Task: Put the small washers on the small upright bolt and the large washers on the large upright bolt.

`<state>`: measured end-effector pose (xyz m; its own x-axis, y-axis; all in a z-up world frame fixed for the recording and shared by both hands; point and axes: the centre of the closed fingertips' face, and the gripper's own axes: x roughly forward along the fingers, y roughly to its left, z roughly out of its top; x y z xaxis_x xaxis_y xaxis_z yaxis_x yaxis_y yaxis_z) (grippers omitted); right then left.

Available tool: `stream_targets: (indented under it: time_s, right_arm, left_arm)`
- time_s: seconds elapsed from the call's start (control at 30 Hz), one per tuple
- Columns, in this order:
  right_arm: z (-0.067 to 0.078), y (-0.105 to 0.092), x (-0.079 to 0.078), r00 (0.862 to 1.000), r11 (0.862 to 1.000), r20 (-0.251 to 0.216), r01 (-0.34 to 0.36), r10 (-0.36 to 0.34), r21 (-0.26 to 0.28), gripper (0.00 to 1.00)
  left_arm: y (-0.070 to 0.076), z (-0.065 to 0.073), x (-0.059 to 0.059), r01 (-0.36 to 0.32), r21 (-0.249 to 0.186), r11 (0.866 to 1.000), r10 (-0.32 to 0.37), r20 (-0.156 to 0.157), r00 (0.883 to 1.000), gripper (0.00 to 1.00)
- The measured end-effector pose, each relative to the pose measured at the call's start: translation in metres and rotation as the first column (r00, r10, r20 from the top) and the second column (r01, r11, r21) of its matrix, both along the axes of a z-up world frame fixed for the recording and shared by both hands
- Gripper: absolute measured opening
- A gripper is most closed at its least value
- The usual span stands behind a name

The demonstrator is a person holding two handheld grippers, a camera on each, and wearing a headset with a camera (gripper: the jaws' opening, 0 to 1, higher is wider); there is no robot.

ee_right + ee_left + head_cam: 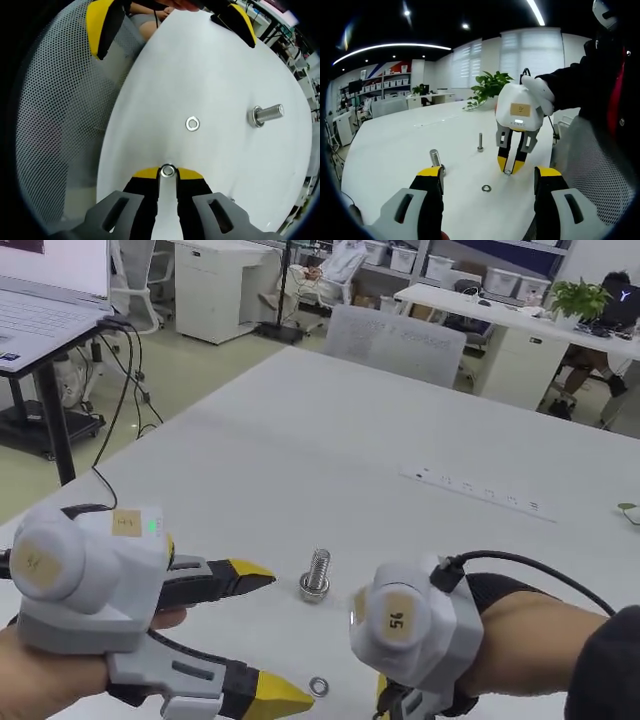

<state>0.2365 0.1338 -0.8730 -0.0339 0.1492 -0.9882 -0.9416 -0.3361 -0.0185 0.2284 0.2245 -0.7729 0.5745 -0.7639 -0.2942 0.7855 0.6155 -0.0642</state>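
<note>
Pick-up in progress, grip marginal

The right gripper [168, 176] has its yellow-tipped jaws drawn nearly together on a small flat silver metal washer [168, 171], held down at the white tabletop [210, 65] near its edge. The left gripper [272, 638] hovers just beside it, jaws wide apart and empty. A second loose silver washer [192, 123] lies flat on the table between the two grippers. The large threaded steel bolt [267, 114] stands near; the slim small upright bolt [480, 142] stands further off. Assessment: the washer is light, rigid, thin and slippery. The hold is across its outer rim with little purchase, so tilting or slipping out is the likely fault
</note>
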Motion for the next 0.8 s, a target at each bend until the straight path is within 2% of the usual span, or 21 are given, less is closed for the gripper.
stream_targets:
  time_s: [0.4,0.8]
  right_arm:
    - [0.004,-0.018,0.012,0.997,0.997,0.004,0.071,-0.072,0.013,0.13]
    - [0.008,-0.043,0.026,0.989,0.989,0.007,0.149,-0.149,0.012,0.13]
  left_arm:
    - [-0.004,-0.002,0.003,0.014,0.002,1.000,-0.014,-0.005,1.000,0.73]
    - [-0.006,-0.003,0.004,0.022,0.002,1.000,-0.022,-0.007,1.000,0.73]
